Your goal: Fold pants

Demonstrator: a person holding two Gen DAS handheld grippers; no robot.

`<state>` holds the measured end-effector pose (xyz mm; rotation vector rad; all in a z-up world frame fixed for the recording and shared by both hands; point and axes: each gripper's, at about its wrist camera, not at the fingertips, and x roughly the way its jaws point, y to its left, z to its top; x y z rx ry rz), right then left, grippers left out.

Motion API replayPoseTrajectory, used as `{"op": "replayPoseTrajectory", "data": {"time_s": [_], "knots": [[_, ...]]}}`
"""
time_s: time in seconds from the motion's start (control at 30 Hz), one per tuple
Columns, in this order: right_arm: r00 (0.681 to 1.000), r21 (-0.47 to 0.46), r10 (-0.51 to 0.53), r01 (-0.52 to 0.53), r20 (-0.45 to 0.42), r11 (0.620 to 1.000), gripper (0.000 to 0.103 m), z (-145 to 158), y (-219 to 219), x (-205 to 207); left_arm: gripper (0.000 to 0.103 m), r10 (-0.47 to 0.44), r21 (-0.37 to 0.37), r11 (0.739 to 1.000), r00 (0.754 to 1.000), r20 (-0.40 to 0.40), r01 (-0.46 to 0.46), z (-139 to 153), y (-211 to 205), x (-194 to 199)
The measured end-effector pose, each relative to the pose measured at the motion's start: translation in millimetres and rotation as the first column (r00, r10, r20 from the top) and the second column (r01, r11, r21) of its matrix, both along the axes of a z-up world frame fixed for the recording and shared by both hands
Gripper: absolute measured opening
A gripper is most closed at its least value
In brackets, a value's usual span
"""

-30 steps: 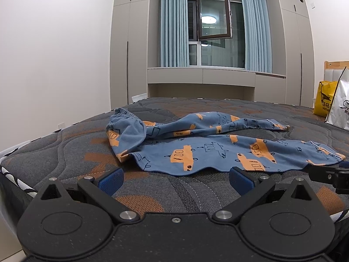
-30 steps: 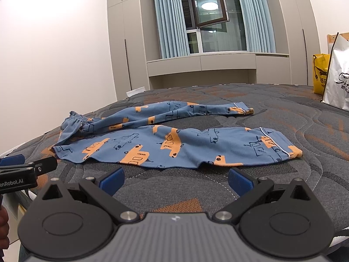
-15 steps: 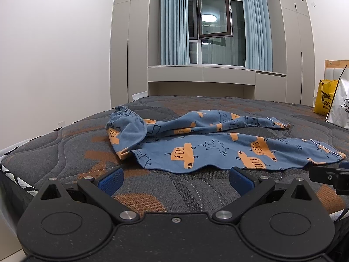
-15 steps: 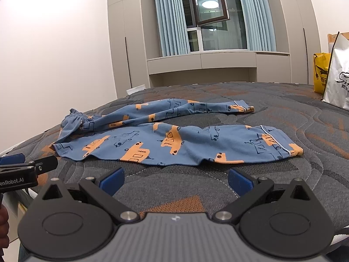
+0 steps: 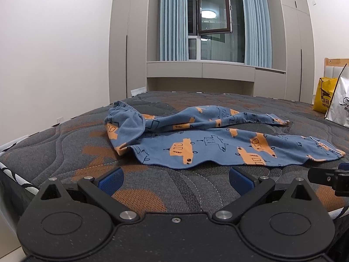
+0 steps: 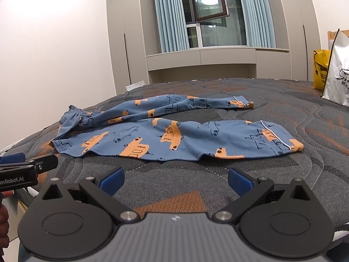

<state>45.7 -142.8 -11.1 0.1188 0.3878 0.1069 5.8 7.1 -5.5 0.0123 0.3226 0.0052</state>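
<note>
Blue pants with orange cars [image 5: 196,144] lie spread on the dark quilted mattress [image 5: 65,152], waistband bunched at the left, both legs running right. They also show in the right wrist view [image 6: 174,137], near leg flat, far leg twisted behind it. My left gripper [image 5: 175,179] is open and empty, low over the mattress just short of the pants' near edge. My right gripper [image 6: 175,178] is open and empty, in front of the near leg. Each gripper shows at the edge of the other's view.
A yellow bag [image 5: 325,97] and a white bag [image 6: 338,74] stand at the mattress's far right. Wardrobes, curtains and an open window [image 5: 213,13] line the back wall. The mattress's left edge [image 5: 13,170] drops off near the left gripper.
Both grippers have risen slightly and edged toward the pants. The pants have not moved.
</note>
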Motion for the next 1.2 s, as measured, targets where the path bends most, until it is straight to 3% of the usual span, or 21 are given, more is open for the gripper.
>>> {"op": "replayPoseTrajectory", "data": {"time_s": [0.23, 0.5, 0.8, 1.2], "knots": [[0.999, -0.053, 0.022, -0.024, -0.035, 0.998, 0.103, 13.6, 1.2, 13.2, 0.103, 0.002, 0.016, 1.000, 1.000, -0.015, -0.001, 11.7, 9.1, 13.2], [0.998, -0.044, 0.054, -0.055, -0.043, 0.998, 0.103, 40.7, -6.9, 38.4, 0.103, 0.122, 0.083, 0.990, 0.987, -0.107, -0.113, 28.6, 28.7, 53.6], [0.999, -0.073, 0.045, -0.046, -0.011, 0.996, 0.103, 53.1, -16.2, 65.0, 0.103, 0.264, 0.120, 0.958, 0.964, -0.024, -0.259, 52.9, 45.4, 88.2], [0.989, -0.101, 0.119, -0.109, 0.093, 0.989, 0.103, 62.3, -31.2, 103.1, 0.103, 0.199, 0.162, 0.968, 0.979, -0.037, -0.191, 69.1, 33.0, 159.0]]}}
